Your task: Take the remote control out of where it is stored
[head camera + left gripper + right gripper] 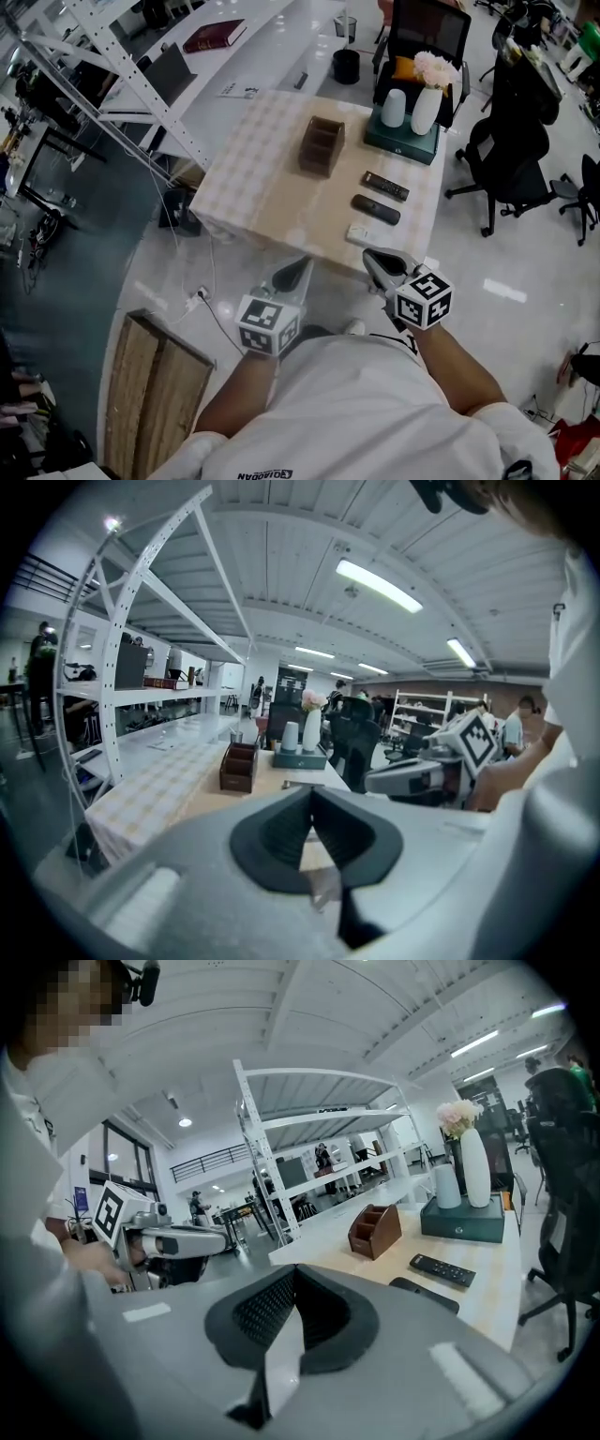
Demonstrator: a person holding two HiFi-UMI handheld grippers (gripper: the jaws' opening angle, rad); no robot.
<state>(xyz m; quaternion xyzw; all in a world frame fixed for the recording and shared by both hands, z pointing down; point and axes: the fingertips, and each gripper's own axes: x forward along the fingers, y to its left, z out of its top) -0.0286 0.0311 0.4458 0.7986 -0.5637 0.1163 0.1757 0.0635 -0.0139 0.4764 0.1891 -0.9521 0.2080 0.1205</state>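
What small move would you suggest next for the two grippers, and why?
Probably just lower both to rest: left gripper and right gripper are shut, empty, at the table's near edge, and two black remotes already lie beside the holder.

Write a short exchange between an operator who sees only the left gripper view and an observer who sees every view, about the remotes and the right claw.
Operator: My left claw blocks most of the table. Where are the remotes?
Observer: In the head view a black remote lies beside a second black remote, to the right of the wooden holder in that view.
Operator: Is the right claw gripping anything?
Observer: No. The right gripper view shows the right claw shut, with nothing between its jaws.
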